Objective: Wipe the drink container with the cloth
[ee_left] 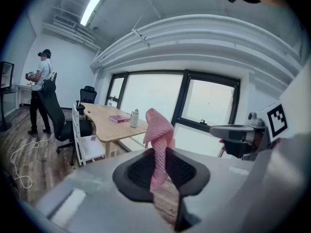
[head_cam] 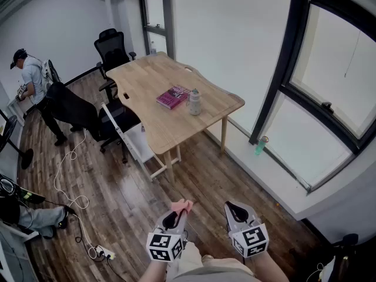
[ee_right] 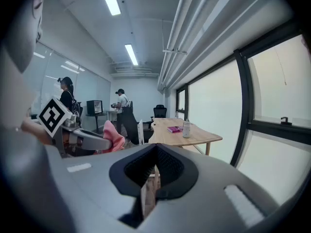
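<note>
The drink container, a pale lidded bottle, stands upright on the wooden table far ahead of me, beside a pink book. My left gripper is shut on a pink mesh cloth that sticks up from between its jaws. The left gripper view shows the cloth pinched in the jaws, with the container small in the distance. My right gripper is shut with nothing in it. In the right gripper view the container is far off and the cloth is at the left.
Black office chairs and a white chair stand at the table's left. A person stands at the far left. Cables and a power strip lie on the wood floor. A green bottle sits by the window.
</note>
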A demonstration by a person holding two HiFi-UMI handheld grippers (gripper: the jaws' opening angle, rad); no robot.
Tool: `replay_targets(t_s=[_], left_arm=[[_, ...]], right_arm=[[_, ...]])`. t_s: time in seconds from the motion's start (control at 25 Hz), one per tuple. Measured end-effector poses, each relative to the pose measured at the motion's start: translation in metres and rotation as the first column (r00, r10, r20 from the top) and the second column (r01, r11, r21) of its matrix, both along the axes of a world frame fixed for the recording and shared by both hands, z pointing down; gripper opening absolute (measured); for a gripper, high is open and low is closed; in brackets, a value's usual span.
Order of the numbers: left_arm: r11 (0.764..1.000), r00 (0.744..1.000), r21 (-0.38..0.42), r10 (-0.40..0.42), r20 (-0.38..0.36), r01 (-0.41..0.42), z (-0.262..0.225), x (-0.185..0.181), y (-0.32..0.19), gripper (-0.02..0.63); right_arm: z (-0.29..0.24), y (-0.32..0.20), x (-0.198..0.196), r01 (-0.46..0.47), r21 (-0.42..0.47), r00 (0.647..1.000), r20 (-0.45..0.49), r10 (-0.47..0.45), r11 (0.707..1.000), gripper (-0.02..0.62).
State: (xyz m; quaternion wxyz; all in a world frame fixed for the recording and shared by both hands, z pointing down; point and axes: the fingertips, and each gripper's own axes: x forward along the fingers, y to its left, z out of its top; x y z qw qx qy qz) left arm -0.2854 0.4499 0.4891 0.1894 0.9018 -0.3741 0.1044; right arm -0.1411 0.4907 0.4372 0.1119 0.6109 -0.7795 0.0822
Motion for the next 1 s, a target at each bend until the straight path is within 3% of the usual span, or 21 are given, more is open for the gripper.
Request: replay_targets(t_s=[0.32, 1.0], left_arm=[[1.000, 0.999, 0.012, -0.027, -0.031, 0.027, -0.001, 0.016, 0.041, 0.064], [0.999, 1.000, 0.032, -0.010, 0.005, 0.010, -0.008, 0.032, 0.071, 0.064]], right_arm=[[0.002, 0.041, 0.010, 0.033, 0.011, 0.999, 0.009, -0.033, 0.999, 0.000], [0.005, 0.070, 0.034, 0.006, 0.018, 0.999, 0.053, -0.007, 1.000, 0.002]])
